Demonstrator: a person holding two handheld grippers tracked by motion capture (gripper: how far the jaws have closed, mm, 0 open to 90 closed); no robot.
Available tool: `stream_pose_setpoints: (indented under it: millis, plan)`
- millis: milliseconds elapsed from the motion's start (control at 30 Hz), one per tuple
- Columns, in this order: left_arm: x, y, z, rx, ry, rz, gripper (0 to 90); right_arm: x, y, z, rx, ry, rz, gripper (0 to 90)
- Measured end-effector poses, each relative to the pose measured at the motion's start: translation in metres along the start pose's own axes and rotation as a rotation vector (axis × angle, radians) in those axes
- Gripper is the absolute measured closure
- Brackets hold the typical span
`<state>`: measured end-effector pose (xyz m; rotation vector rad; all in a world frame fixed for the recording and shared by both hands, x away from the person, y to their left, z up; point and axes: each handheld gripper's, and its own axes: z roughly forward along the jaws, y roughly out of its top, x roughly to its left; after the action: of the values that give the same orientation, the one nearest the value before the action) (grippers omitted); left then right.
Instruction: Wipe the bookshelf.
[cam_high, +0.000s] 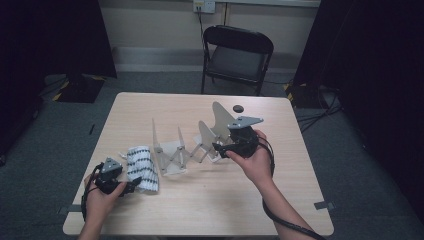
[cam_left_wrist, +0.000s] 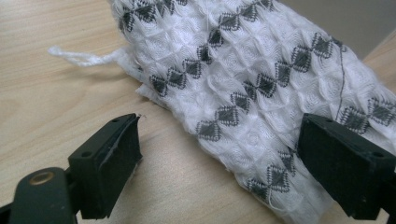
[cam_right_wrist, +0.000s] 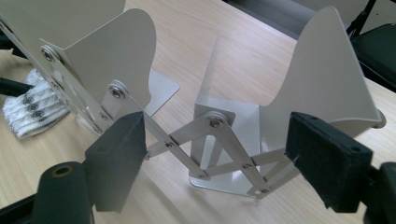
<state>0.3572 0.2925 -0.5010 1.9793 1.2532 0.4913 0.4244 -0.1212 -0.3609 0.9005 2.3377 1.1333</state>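
A folded white towel (cam_high: 142, 167) with dark diamond patterns lies at the table's front left. My left gripper (cam_high: 134, 184) rests just in front of it. In the left gripper view the towel (cam_left_wrist: 243, 70) reaches in between the wide jaws of the left gripper (cam_left_wrist: 219, 140); the left pad stands clear of the cloth. A grey metal expanding rack (cam_high: 185, 150) with upright fins and scissor links stands mid-table. My right gripper (cam_high: 218, 150) hovers at its right end, open. In the right gripper view the rack (cam_right_wrist: 322, 79) lies just beyond the right gripper (cam_right_wrist: 215, 140), and the towel (cam_right_wrist: 32, 112) shows at far left.
A small black round object (cam_high: 238, 108) sits near the far edge of the wooden table (cam_high: 210, 200). A black folding chair (cam_high: 237, 55) stands behind the table. Dark curtains flank both sides.
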Motion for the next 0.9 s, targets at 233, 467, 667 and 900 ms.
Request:
stream_pose_setpoints:
  millis: [233,467,667,900]
  plan:
    - [0.0,0.0,0.0,0.0,0.0,0.0,13.1,0.006,0.003,0.013,-0.001,0.004,0.0,24.3]
    - [0.0,0.0,0.0,0.0,-0.001,0.0,13.1,0.006,0.004,0.02,0.004,-0.002,0.002,27.4]
    - [0.0,0.0,0.0,0.0,0.0,0.0,13.1,0.007,0.009,0.023,0.001,0.001,-0.002,30.0]
    - [0.0,0.0,0.0,0.0,0.0,-0.001,13.0,0.009,0.015,0.034,0.009,0.008,-0.01,37.3]
